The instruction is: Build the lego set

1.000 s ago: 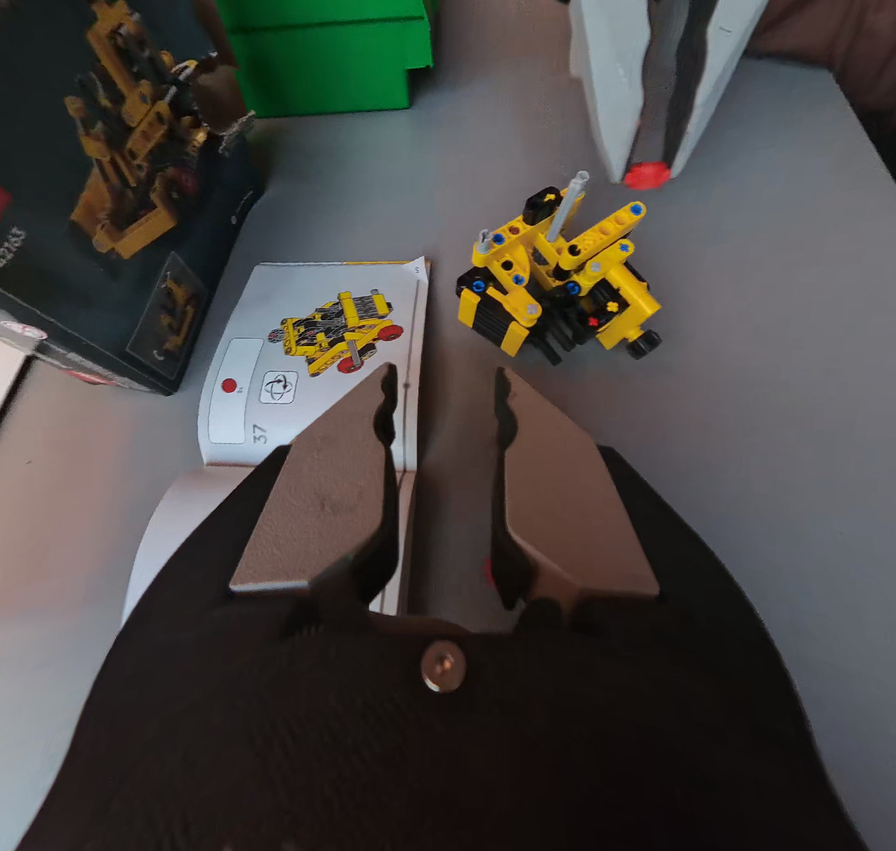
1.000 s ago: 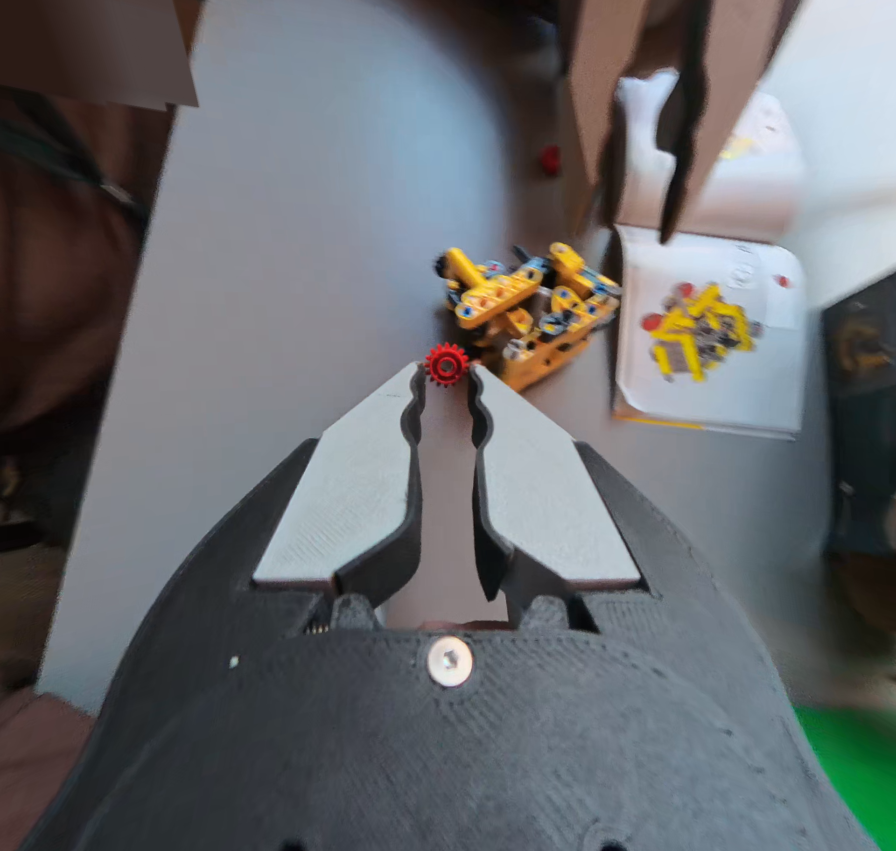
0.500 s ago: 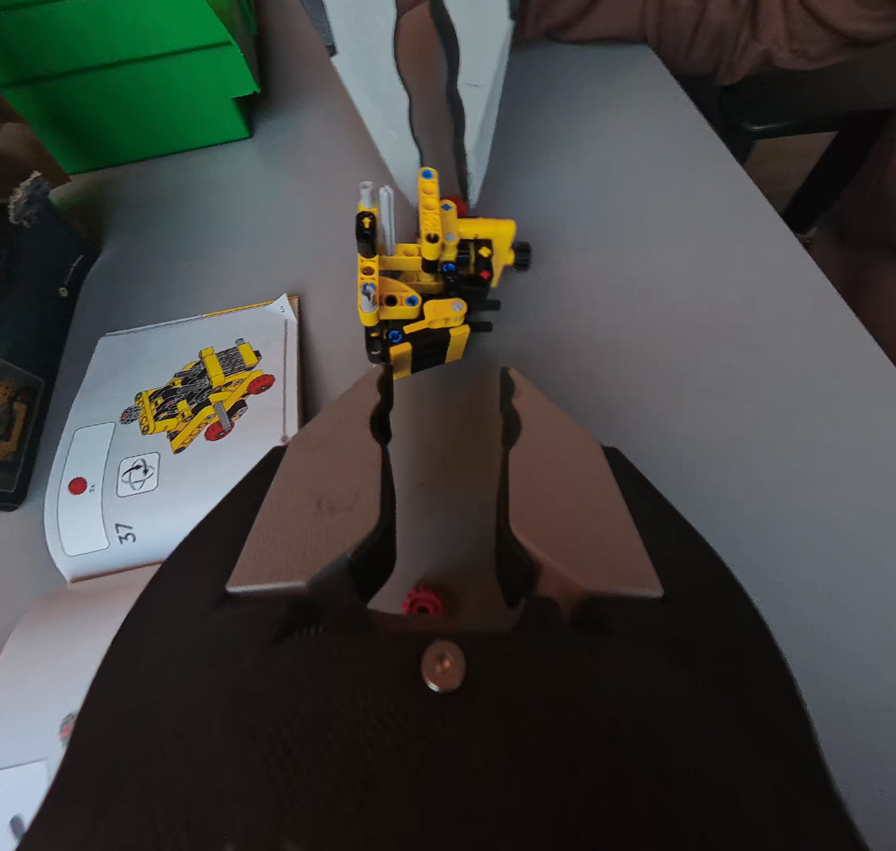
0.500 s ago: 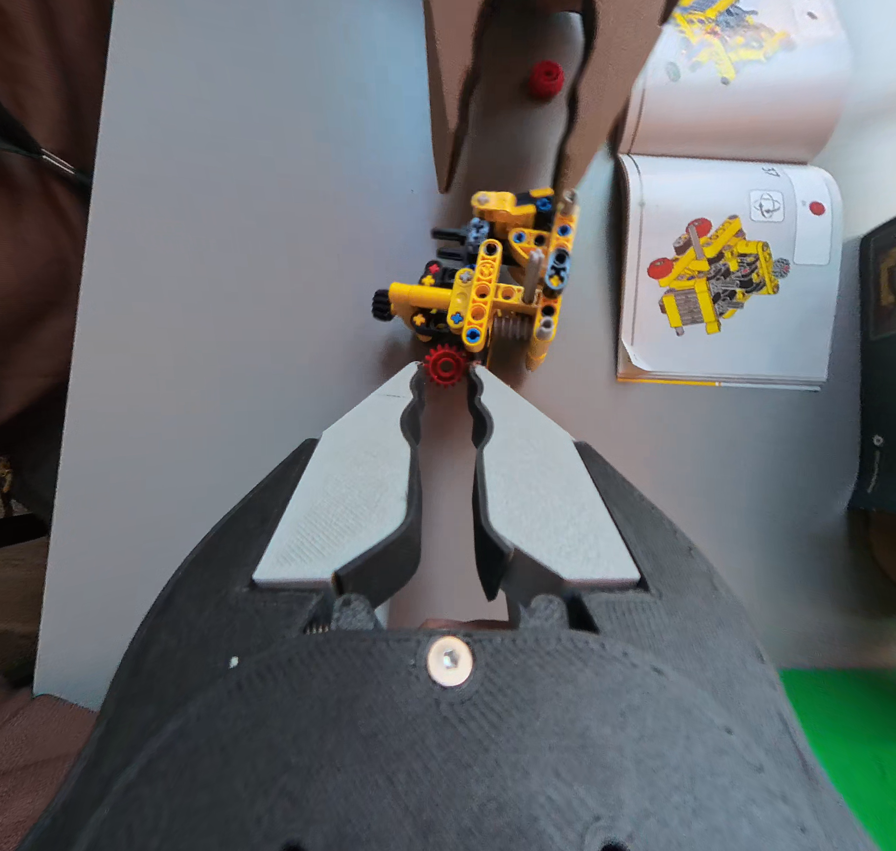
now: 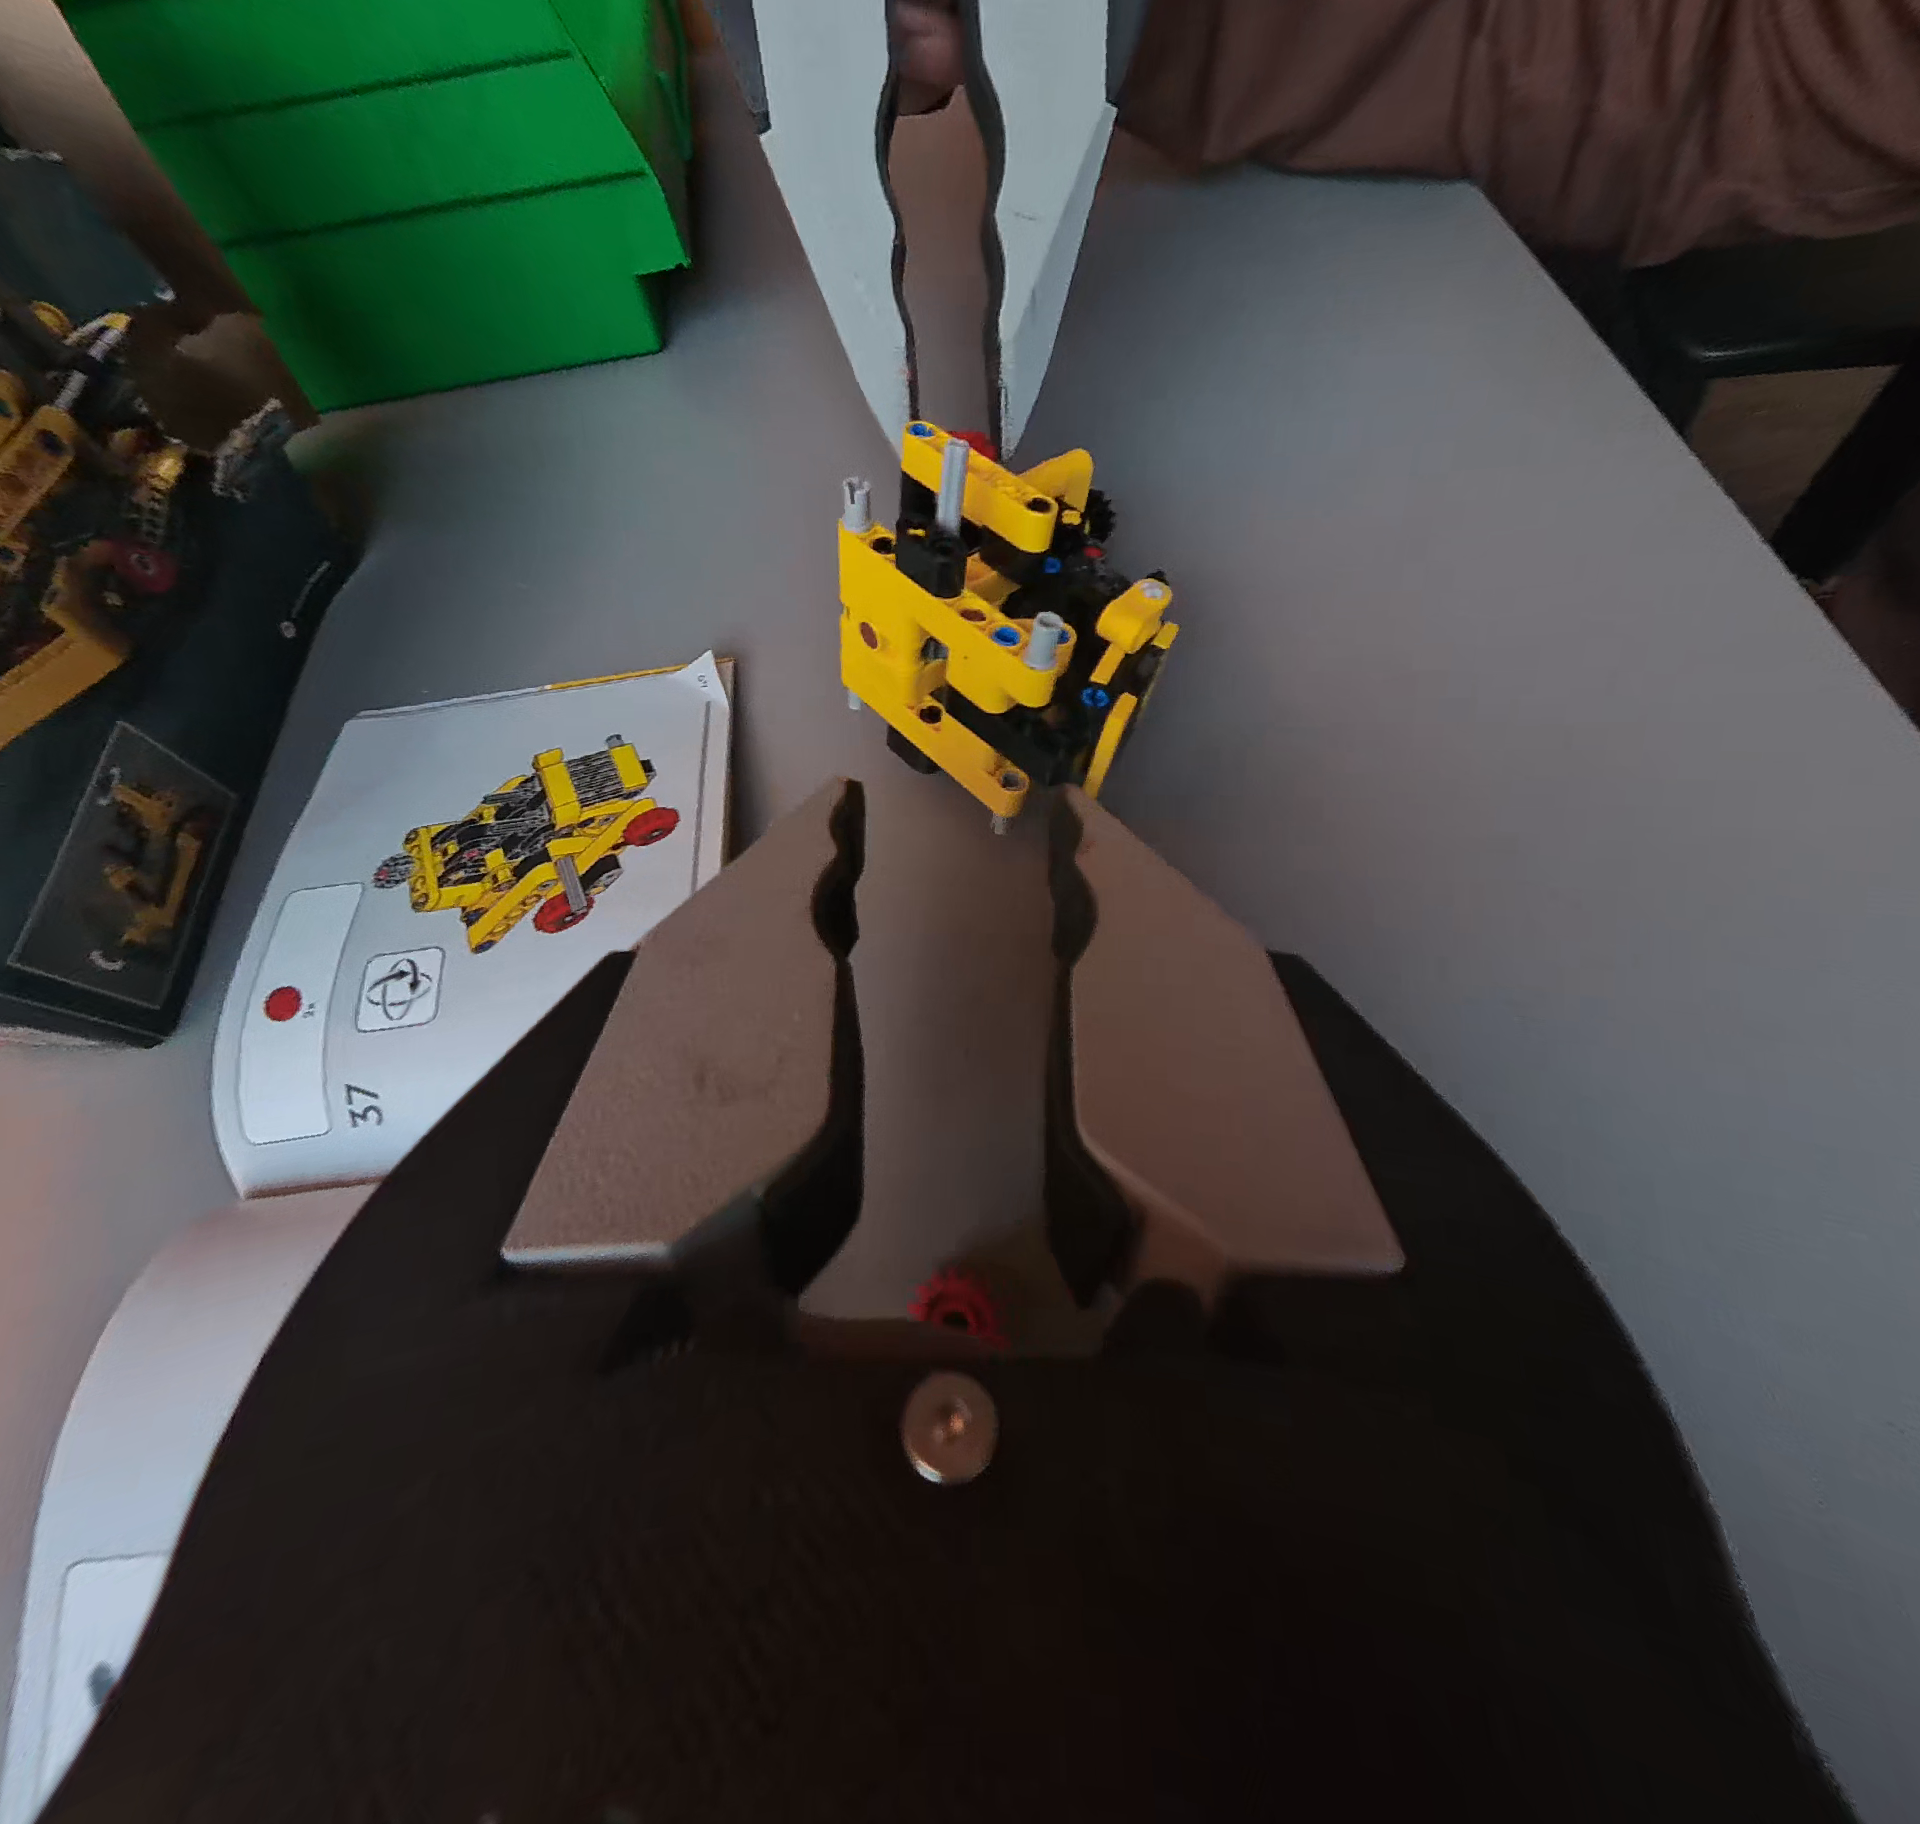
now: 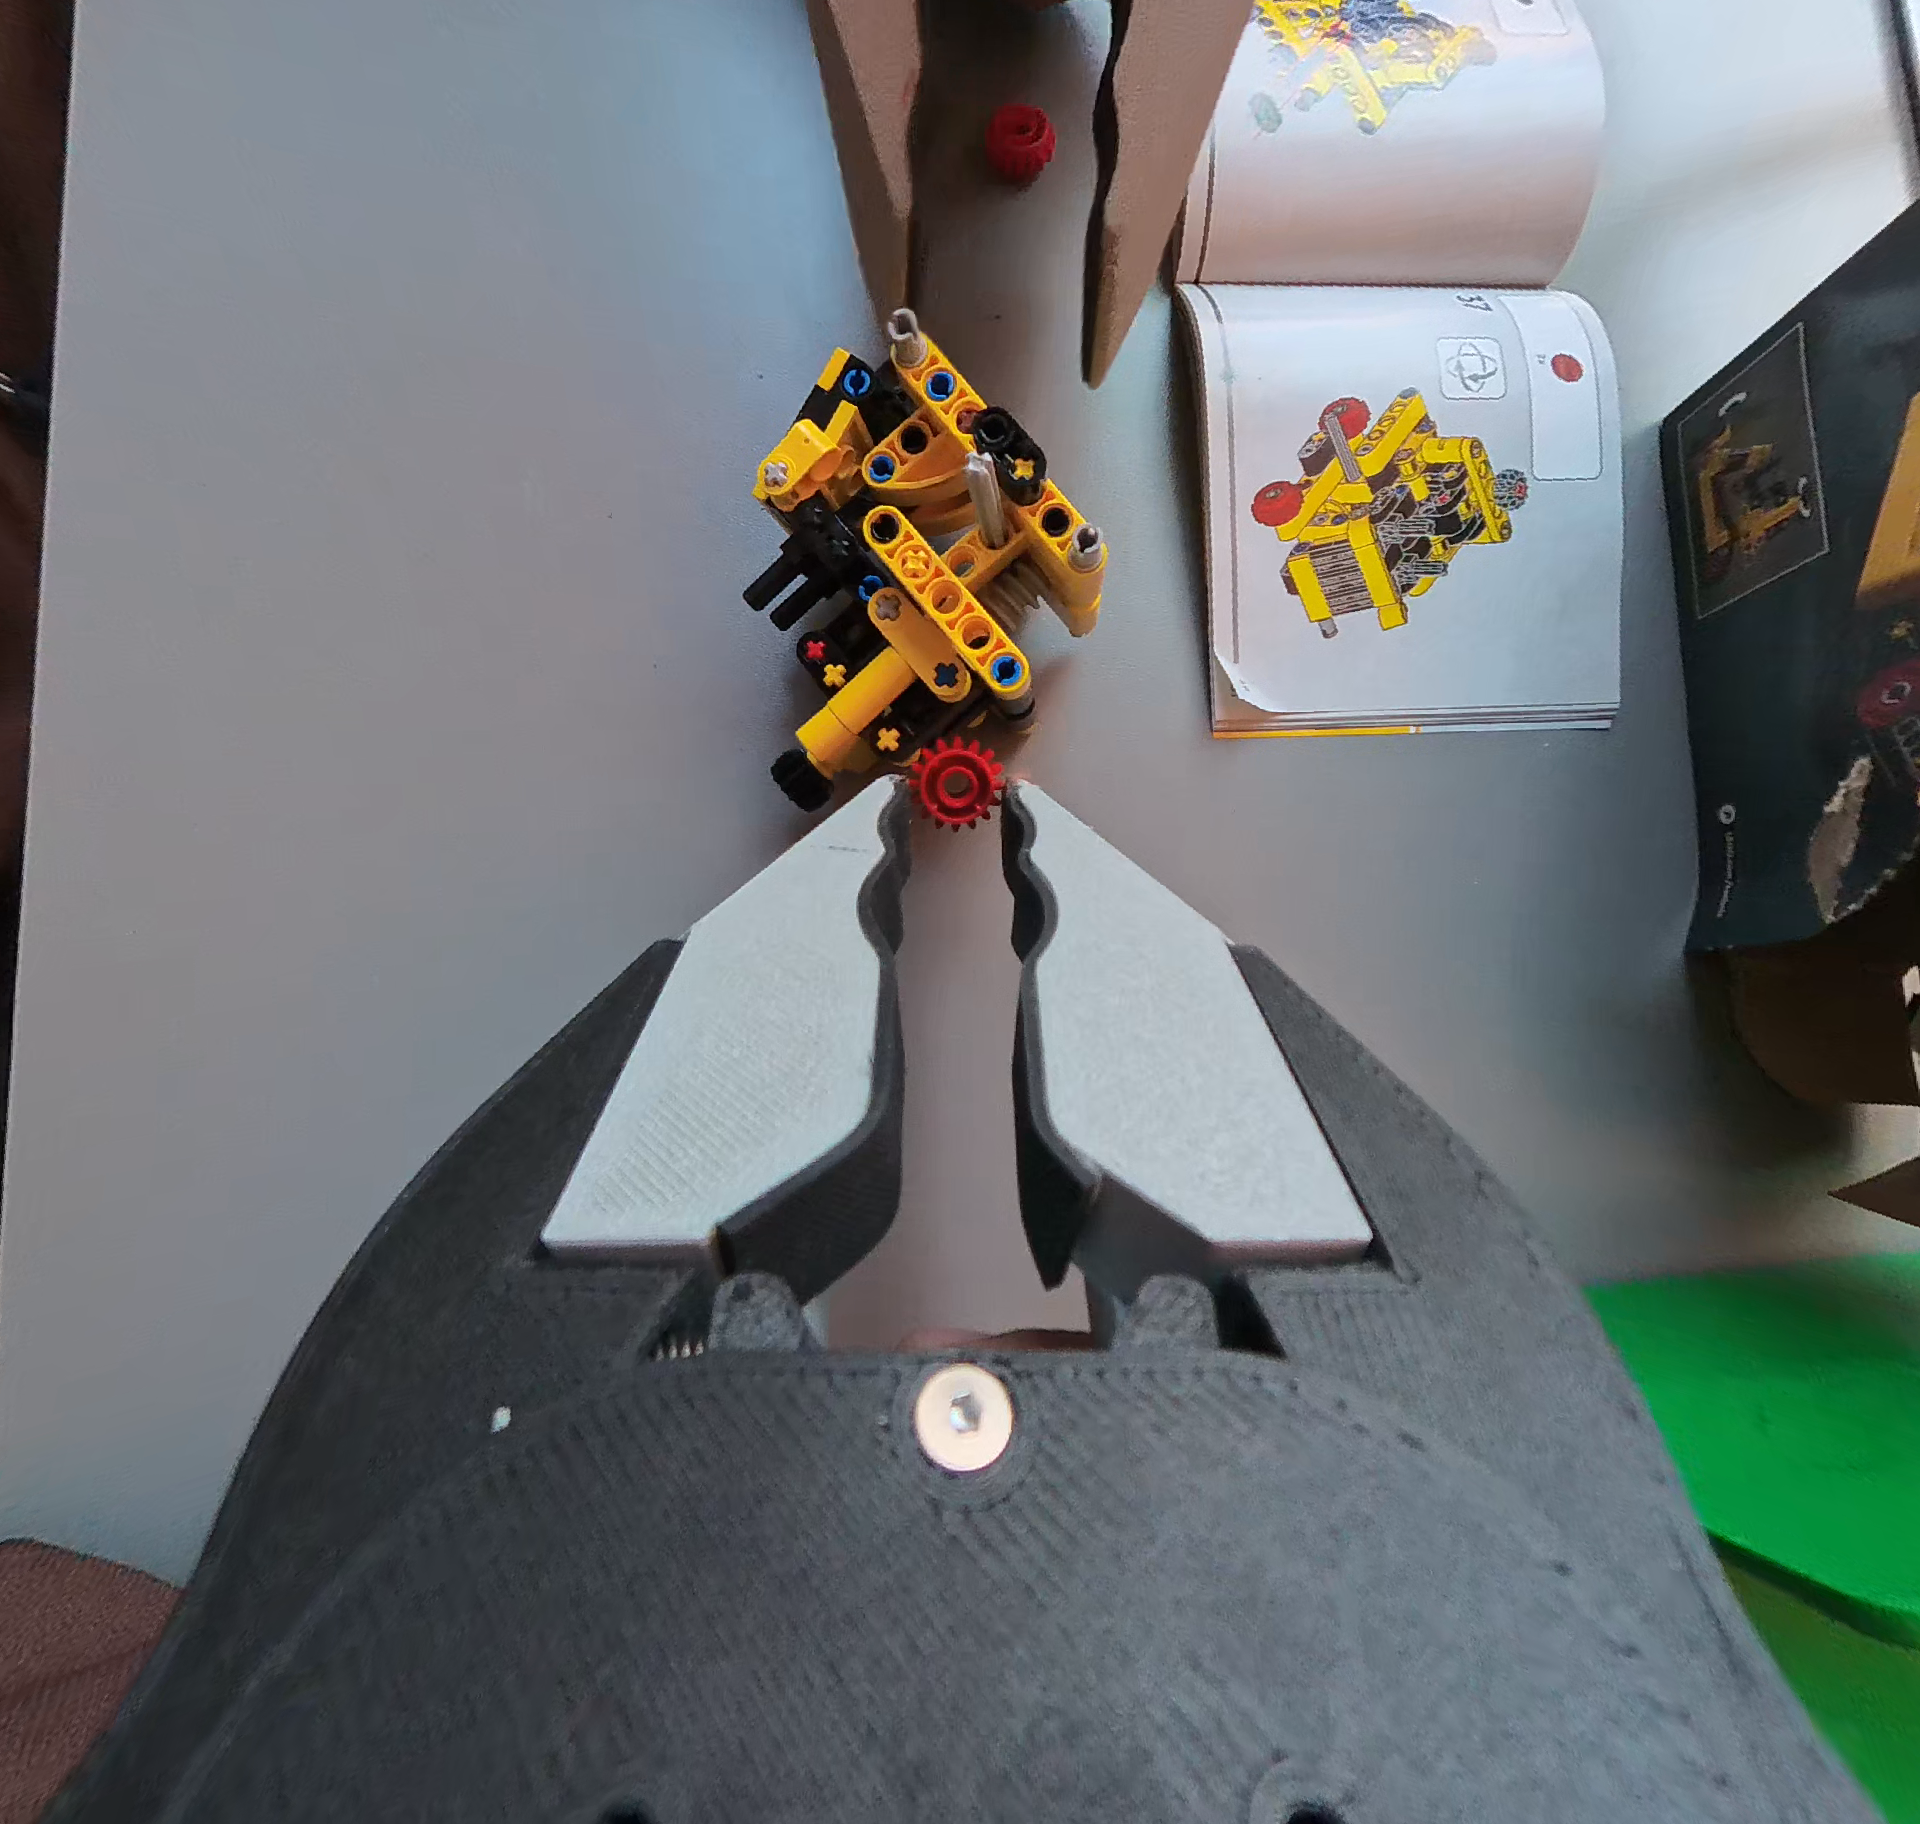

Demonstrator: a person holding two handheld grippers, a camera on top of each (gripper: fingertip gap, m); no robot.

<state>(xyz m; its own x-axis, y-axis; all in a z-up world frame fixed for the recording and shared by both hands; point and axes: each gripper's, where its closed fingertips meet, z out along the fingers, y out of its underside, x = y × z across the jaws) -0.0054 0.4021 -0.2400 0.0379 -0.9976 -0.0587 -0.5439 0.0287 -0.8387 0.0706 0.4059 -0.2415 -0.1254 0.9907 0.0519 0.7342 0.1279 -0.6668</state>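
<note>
The yellow and black lego model (image 5: 987, 631) stands on the grey table (image 5: 1455, 735), also in the right wrist view (image 6: 925, 548). My right gripper (image 6: 954, 800) is shut on a small red gear (image 6: 954, 785) at its fingertips. The gear is pressed against the model's near end. In the left wrist view the right gripper (image 5: 945, 413) comes in from the far side, with the gear (image 5: 971, 442) behind the model. My left gripper (image 5: 954, 806) is open and empty, its tips just short of the model. A second red gear (image 6: 1020, 141) lies on the table between the left gripper's fingers (image 6: 862, 112).
The open instruction booklet (image 5: 488, 901) lies left of the model and shows in the right wrist view (image 6: 1413, 507). The dark set box (image 5: 104, 631) is beyond it. Green bins (image 5: 395, 143) stand at the back left. The table edge (image 5: 1662, 486) runs along the right. My right fingertips sit around 9 cm from my left ones.
The model has turned on the table. My left gripper has swung from over the booklet to face the model. My right gripper, still holding the gear, has closed in on the model's end.
</note>
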